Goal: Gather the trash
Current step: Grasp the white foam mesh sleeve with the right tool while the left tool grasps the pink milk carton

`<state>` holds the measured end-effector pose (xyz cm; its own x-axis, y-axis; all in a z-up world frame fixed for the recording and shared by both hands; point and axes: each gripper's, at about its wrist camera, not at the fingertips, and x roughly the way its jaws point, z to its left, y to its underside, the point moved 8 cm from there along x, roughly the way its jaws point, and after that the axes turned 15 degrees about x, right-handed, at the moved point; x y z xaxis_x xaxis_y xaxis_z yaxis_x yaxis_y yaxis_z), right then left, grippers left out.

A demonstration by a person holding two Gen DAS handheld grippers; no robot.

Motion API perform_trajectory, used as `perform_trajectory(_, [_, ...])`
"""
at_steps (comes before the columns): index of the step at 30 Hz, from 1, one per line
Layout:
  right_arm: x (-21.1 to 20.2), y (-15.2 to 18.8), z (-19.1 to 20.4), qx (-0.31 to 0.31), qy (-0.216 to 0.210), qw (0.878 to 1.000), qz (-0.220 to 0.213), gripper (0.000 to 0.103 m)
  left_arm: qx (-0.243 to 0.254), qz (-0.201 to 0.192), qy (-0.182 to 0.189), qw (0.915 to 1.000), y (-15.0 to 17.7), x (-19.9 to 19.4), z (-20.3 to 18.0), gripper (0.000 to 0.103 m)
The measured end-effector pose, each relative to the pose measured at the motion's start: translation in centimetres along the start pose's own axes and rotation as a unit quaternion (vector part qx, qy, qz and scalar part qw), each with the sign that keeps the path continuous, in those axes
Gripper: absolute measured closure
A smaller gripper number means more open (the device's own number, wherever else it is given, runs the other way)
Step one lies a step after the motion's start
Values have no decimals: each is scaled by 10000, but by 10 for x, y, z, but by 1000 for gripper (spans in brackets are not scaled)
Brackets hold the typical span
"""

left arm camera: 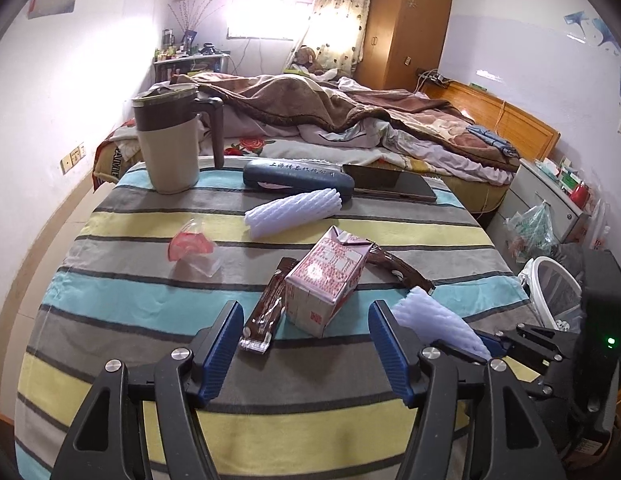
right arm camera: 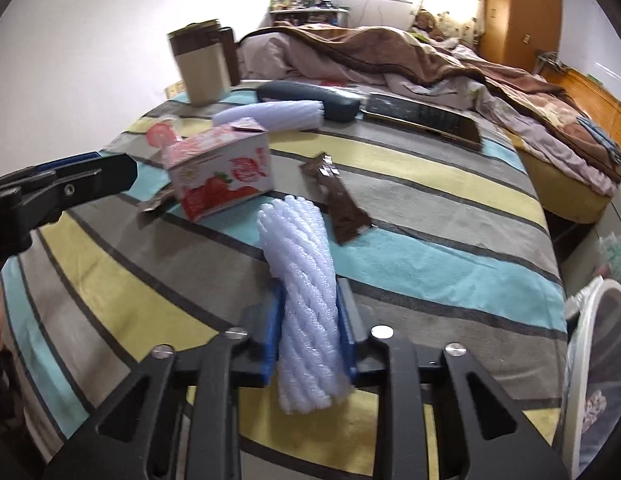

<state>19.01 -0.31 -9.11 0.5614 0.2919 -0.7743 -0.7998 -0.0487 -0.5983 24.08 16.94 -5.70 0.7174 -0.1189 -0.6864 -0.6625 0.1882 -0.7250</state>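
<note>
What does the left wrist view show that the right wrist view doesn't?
Only the left wrist view: the open left gripper head-on, its pads clear of the brown wrapper. Only the right wrist view: the right gripper clamped on a white foam net. Both: the pink carton, the second foam net, the mug, the white bin.

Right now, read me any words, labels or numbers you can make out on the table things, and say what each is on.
Dark blue glasses case: one line of pale Chinese characters, too small to read.
Pink strawberry drink carton: printed text, blurred.
Brown snack wrapper: no legible text.
Nothing reads clearly.
</note>
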Motion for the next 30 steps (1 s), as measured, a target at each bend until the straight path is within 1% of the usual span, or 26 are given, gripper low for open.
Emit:
perform_trajectory(3, [-2,0,-8,302,-36,9995,-51,79,66,4,45,10000,-8,12,1,38])
perform_trajectory(6, [-2,-1,-16,497,53,9987,-102,79,51,70,257,9996,-12,27,0,38])
perform_trajectory(8, [-1,-2,-18,590,108,9981,-142,79,102,116,93,9998,-14,35,3,38])
perform_trajectory(9, [0,-3,-19,610,107,9980,-139,79,137,125,93,9998,-15,39,3,38])
perform_trajectory(13, [2,-6,-23,752,134,9970,-136,79,213,275,440,9984,-17,57,-5,38])
perform_trajectory(17, [5,-7,-26,855,111,9962,-117,79,282,326,512,9978,-16,66,-15,39])
perform_trajectory(18, [5,-7,-26,858,110,9962,-118,79,279,310,549,9976,-16,66,-18,40])
perform_trajectory(19, [5,-8,-26,859,111,9962,-120,78,293,307,591,9973,-16,66,-22,44])
perform_trajectory(22, [4,-8,-28,886,127,9959,-141,78,402,371,592,9967,-15,69,-28,51])
perform_trajectory(23, [5,-8,-28,901,145,9957,-148,78,394,440,572,9966,-14,72,-28,52])
perform_trajectory(26, [4,-8,-30,936,197,9953,-169,78,512,689,103,9963,-12,80,-25,52])
perform_trajectory(29, [1,-6,-31,965,240,9948,-201,78,472,535,226,9972,-16,74,-31,52])
perform_trajectory(30, [0,-6,-32,1004,237,9944,-220,78,495,548,202,9971,-17,74,-32,54])
